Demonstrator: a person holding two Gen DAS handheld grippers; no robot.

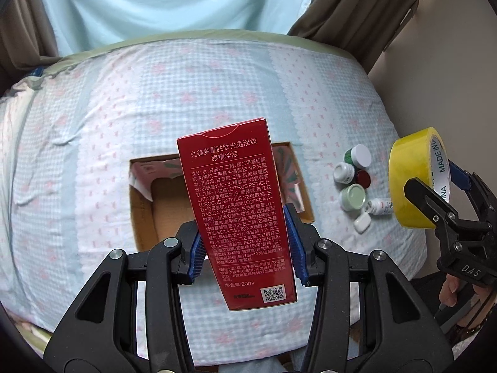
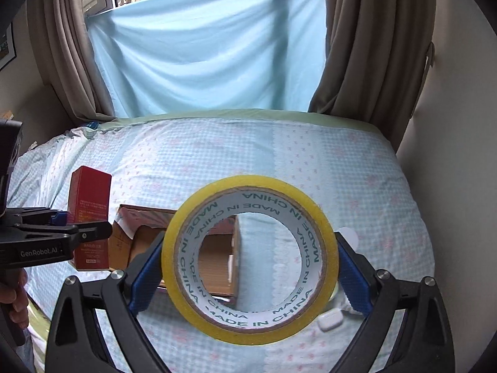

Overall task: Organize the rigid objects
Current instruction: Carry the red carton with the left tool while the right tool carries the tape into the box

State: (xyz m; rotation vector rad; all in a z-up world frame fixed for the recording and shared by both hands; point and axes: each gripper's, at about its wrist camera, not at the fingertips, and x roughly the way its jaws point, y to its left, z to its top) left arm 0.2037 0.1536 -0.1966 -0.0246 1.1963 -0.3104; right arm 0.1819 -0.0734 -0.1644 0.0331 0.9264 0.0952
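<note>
Red carton (image 1: pixel 240 217) printed with Chinese text and a QR code stands upright in the air between the blue pads of the left gripper (image 1: pixel 245 248), which is clenched on its lower half, with the open cardboard box (image 1: pixel 143 214) directly behind and below it on the bed (image 1: pixel 93 130). The box has its flaps folded out and shows a bare brown bottom. To the right of the box, a small cluster of containers lies on the checked bedspread: a green jar with a white lid (image 1: pixel 358 155), a white-capped jar (image 1: pixel 344 171), a dark red lid (image 1: pixel 362 178), a pale green jar (image 1: pixel 352 196), a small white bottle lying on its side (image 1: pixel 379 206) and a little white case (image 1: pixel 362 223). The right gripper (image 2: pixel 250 267) grasps a roll of yellow tape (image 2: pixel 250 261) by its outer rim, held up on edge so that the box is seen through its hole; the core reads "MADE IN CHINA". From the right wrist view the carton appears at the left, above the near left corner of the box. A pale blue sheet (image 2: pixel 205 52) hangs over the window between brown curtains (image 2: pixel 369 46) beyond the bed.
</note>
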